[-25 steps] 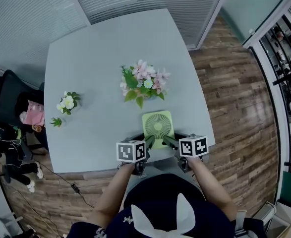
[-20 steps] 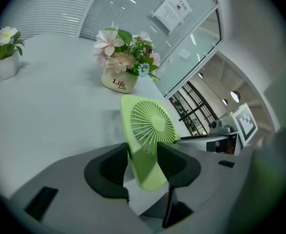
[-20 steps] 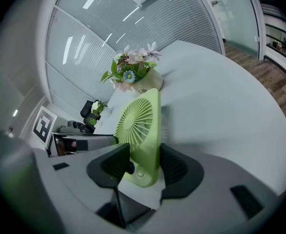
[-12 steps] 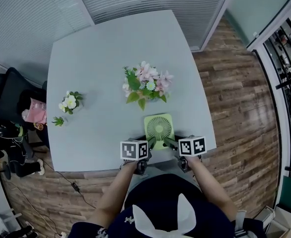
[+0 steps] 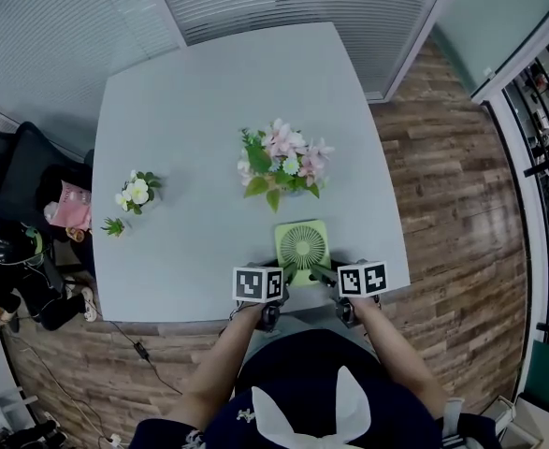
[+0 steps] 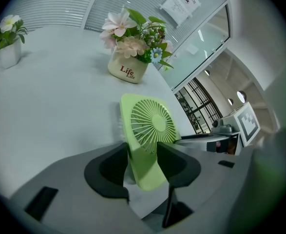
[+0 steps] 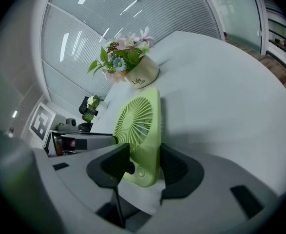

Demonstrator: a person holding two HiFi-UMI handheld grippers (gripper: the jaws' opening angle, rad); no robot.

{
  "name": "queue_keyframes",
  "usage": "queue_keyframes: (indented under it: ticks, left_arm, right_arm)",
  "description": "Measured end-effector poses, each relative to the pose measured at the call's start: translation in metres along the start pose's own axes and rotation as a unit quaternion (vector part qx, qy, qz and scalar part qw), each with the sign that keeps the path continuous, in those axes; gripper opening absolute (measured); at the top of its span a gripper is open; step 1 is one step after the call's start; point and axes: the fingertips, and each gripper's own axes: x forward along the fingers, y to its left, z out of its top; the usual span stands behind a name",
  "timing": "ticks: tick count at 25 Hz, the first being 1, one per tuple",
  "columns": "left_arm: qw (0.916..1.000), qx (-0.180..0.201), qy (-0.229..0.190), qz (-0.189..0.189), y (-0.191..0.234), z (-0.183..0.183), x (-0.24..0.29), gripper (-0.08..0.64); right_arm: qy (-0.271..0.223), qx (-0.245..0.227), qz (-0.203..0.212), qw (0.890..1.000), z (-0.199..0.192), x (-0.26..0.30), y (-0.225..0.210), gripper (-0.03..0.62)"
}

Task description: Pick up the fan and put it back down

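The fan (image 5: 302, 248) is a flat, pale green square with a round grille. It stands upright at the near edge of the table (image 5: 190, 110), facing away from me and leaning a little. I have it by both lower corners. The left gripper (image 6: 143, 167) is clenched on the bottom left edge, one pad on the front face and one on the back. The right gripper (image 7: 145, 167) grasps the bottom right edge the same way, just beside the small round button low on the front. Neither pair of jaws shows any slack against the plastic. From the head view the fan sits right at the table surface, but my view under its foot is poor, and I cannot say for sure whether the base is resting or hanging just clear. I judge the grasp is made and the fan is at the low end of its travel. What remains, as far as I can see, is to seat it flat, release both sides and draw my hands back. Just beyond the fan stands a cream flowerpot (image 5: 281, 166) with pink blooms, close enough that I would not push forward. A smaller pot of white flowers (image 5: 132, 195) sits well off to the left, and a dark chair (image 5: 21, 176) stands past that table edge.
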Motion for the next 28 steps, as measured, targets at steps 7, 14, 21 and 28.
queue_keyframes:
  ticks: [7, 14, 21, 28]
  left_arm:
    - [1.0000, 0.000, 0.002, 0.005, 0.0011, -0.0031, 0.0017, 0.196]
    - [0.9999, 0.002, 0.004, 0.010, 0.0021, -0.0047, 0.0042, 0.196]
    - [1.0000, -0.005, -0.007, 0.000, 0.0027, -0.0041, 0.0045, 0.196]
    - [0.9999, 0.002, -0.014, 0.006, 0.0059, -0.0039, 0.0005, 0.198]
  right_arm:
    - [0.001, 0.002, 0.002, 1.000, -0.0034, 0.0020, -0.0020, 0.202]
    - [0.003, 0.001, 0.005, 1.000, -0.0066, 0.0047, -0.0046, 0.204]
    - [-0.003, -0.020, 0.009, 1.000, -0.0063, 0.0045, -0.0027, 0.221]
    - [-0.030, -0.027, -0.002, 0.999, 0.0017, -0.0045, -0.0080, 0.234]
